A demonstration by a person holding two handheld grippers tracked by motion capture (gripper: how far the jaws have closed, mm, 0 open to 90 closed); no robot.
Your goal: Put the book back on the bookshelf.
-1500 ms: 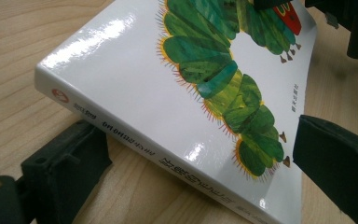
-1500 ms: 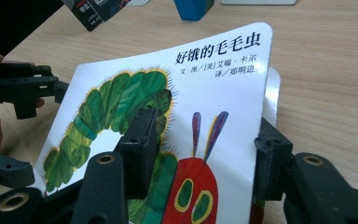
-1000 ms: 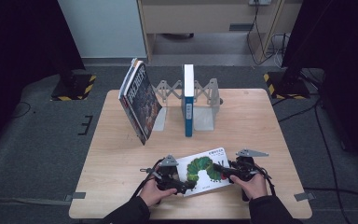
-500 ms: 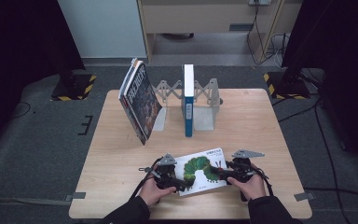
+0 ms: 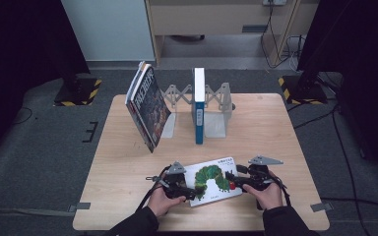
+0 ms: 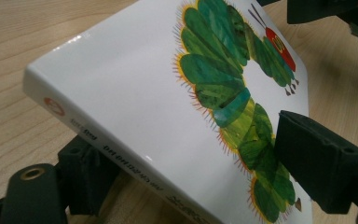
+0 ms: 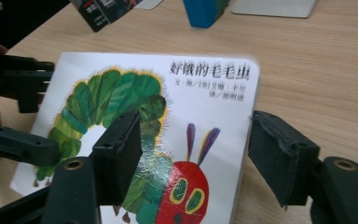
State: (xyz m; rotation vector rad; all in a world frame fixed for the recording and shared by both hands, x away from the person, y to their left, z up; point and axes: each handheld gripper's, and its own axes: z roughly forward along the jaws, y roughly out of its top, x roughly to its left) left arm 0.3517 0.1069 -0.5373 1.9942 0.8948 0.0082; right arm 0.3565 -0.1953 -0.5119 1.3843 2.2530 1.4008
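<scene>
A white picture book [image 5: 211, 179] with a green caterpillar on its cover lies near the table's front edge. My left gripper [image 5: 189, 191] is shut on its spine side. In the left gripper view, one jaw sits under the book [image 6: 135, 93] and the other presses on the cover, so that edge is tilted up off the wood. My right gripper [image 5: 236, 181] is at the book's opposite end and stands open. In the right gripper view, one jaw rests over the caterpillar's head on the book [image 7: 205, 107] and the other sits just past its edge.
At the back, a dark-covered book [image 5: 147, 108] leans against a grey expanding book stand [image 5: 221, 115]. A blue book [image 5: 198, 105] stands upright in that stand. The wooden table [image 5: 275, 132] ends just in front of the person's hands.
My right gripper has edged slightly left, onto the book's end. The left gripper and the book have hardly moved.
</scene>
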